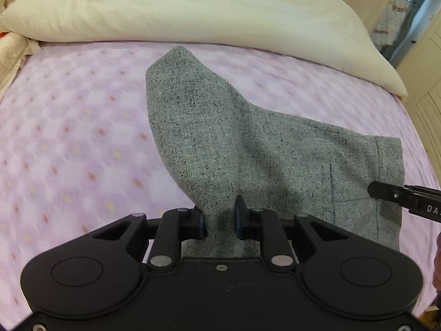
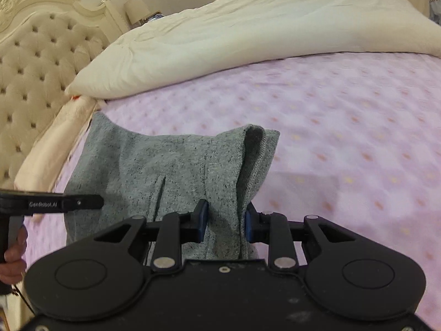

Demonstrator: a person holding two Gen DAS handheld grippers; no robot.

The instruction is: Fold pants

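Grey speckled pants (image 1: 193,127) hang lifted over the pink bed sheet (image 1: 69,138). My left gripper (image 1: 219,218) is shut on a bunched fold of the cloth, which rises in a cone from between its pads. The right gripper's fingers (image 1: 386,190) reach in at the waistband edge on the right. In the right wrist view, the right gripper (image 2: 224,220) is shut on a thick gathered fold of the pants (image 2: 165,165). The left gripper (image 2: 82,202) comes in from the left against the cloth. Part of the pants is hidden under both gripper bodies.
A cream duvet (image 1: 193,8) lies piled across the far side of the bed. A tufted headboard (image 2: 35,63) stands at the left in the right wrist view. A person's hand (image 2: 13,251) holds the left gripper's handle. Cupboard doors (image 1: 430,82) stand beyond the bed's right edge.
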